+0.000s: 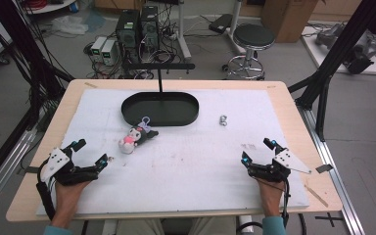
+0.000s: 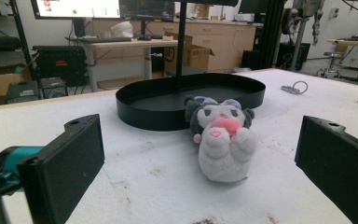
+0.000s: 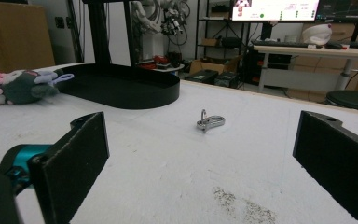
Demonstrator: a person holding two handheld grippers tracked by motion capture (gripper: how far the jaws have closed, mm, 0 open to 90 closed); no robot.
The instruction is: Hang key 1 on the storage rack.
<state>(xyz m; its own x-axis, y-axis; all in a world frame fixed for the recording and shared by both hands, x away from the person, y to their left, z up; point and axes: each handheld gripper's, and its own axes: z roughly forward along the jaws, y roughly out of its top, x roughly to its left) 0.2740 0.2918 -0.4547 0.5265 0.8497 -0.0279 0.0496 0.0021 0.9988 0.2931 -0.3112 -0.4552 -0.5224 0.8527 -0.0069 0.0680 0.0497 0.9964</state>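
On white foam, plush toy [image 2: 221,140] lies ahead of left tool [image 2: 200,168].

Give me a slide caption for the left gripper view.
Open left gripper faces a plush toy lying just in front of the black tray.

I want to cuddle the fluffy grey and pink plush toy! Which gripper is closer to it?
The left gripper. It sits just below-left of the fluffy grey and pink plush toy, jaws open toward it. The right gripper is far off across the white table mat.
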